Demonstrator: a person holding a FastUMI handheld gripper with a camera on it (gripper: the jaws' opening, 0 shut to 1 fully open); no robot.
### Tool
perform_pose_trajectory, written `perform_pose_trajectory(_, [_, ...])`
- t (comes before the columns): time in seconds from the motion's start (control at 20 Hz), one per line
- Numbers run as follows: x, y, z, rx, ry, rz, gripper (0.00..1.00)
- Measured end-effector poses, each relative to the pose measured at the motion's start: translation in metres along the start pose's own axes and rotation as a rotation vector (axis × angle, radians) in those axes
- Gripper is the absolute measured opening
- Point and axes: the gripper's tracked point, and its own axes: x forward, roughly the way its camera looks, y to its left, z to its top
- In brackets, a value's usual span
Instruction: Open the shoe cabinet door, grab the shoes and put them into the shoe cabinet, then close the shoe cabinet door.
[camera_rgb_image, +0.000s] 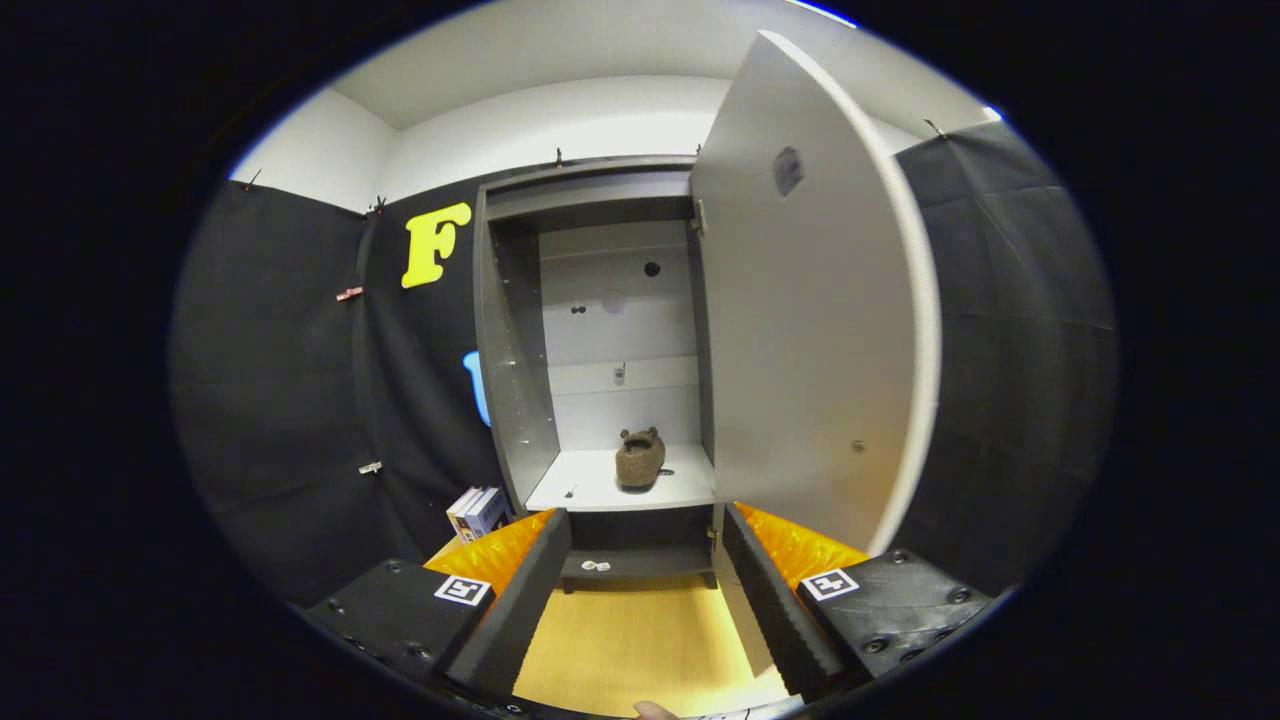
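Nearest, the claw (645, 600) stands wide, its two black fingers (520, 600) spread apart with nothing between them; only the bare yellow floor (640, 640) shows in the gap. A fingertip of the person (655, 709) peeps in at the very bottom, just behind the claw.

Just ahead of the fingers rises the shoe cabinet (515, 380), grey, its front open. Its door (810, 330) is swung out on hinges at the cabinet's right side and hangs over the right finger, its free edge nearer the claw than its hinged edge. A small knob (858, 446) sits low on the face turned toward the claw. That is the relation the next move turns on: judged from the task, the door has to be pushed or pulled round leftward from the claw's right side, and the right finger lies nearest it.

Beyond the fingers, straight ahead and a little higher, a brown shoe (640, 458) rests on the cabinet's pale shelf (600, 485), right of the shelf's middle. It looks fuzzy and soft, slipper-like, its long axis running roughly away from the claw, its opening uppermost. So the shoe appears already stowed, and closing seems to be the step left.

Left of the cabinet's foot, some books (478, 512) lean against the wall.
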Motion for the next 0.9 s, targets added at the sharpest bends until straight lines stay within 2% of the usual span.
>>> perform_pose_trajectory(0.4, [-0.047, -0.081, 0.005, -0.029, -0.019, -0.011, 0.97])
perform_pose_trajectory(0.9, [-0.029, -0.167, 0.002, -0.027, 0.009, -0.103, 0.97])
